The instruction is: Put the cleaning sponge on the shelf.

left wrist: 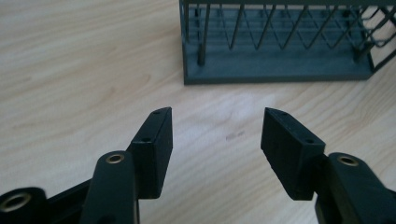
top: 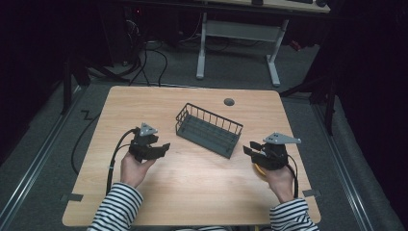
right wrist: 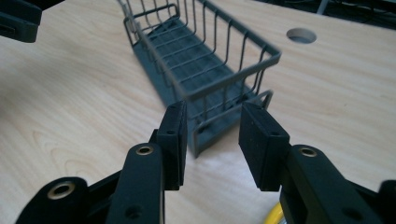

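A dark grey wire basket stands empty and slanted in the middle of the wooden table. My left gripper is held just left of it, open, jaws pointing at the basket's long side. The left gripper has only bare tabletop between its fingers. My right gripper hovers off the basket's right end, open and apart from it. In the right gripper view the basket runs away beyond the right gripper, its near end showing through the gap.
A round cable hole sits in the table behind the basket. Something yellow peeks out under the right hand. Beyond the table a white-legged desk stands on a dark floor with cables. The left gripper shows far off in the right gripper view.
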